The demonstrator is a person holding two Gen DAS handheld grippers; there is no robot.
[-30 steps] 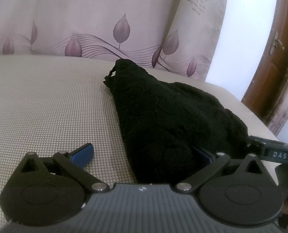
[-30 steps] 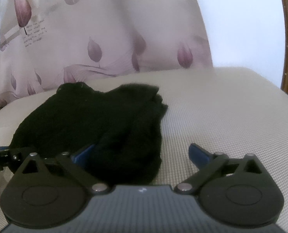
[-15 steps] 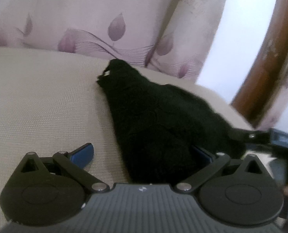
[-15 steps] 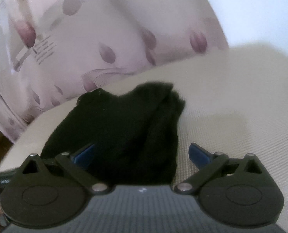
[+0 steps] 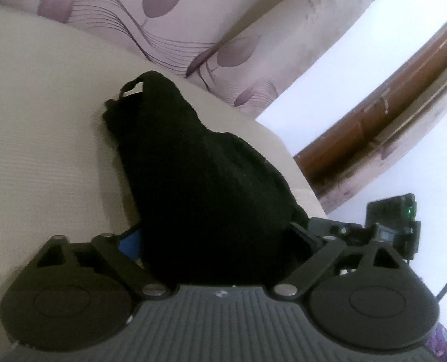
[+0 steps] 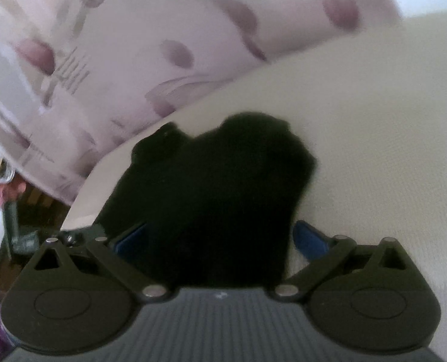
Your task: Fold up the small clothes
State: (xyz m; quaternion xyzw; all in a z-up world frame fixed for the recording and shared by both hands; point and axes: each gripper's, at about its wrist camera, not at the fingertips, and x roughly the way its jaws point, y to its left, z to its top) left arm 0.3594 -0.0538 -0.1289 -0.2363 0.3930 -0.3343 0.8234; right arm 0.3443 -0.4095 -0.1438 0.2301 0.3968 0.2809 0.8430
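A small black garment lies bunched on a beige cushion, with a thin strap loop at its far end. In the left wrist view its near end fills the gap between my left gripper's wide-apart blue fingers. In the right wrist view the same garment lies between my right gripper's open blue fingers. Neither gripper pinches the cloth. The right gripper's body shows just right of the garment in the left wrist view.
A pale curtain with purple leaf prints hangs behind the cushion. A brown wooden frame stands beyond the cushion's right edge. In the right wrist view the cushion's left edge drops to wooden furniture.
Both grippers have tilted and pushed in toward the garment, which now sits deeper between each pair of fingers. Both stay open. The garment has bunched up a little.
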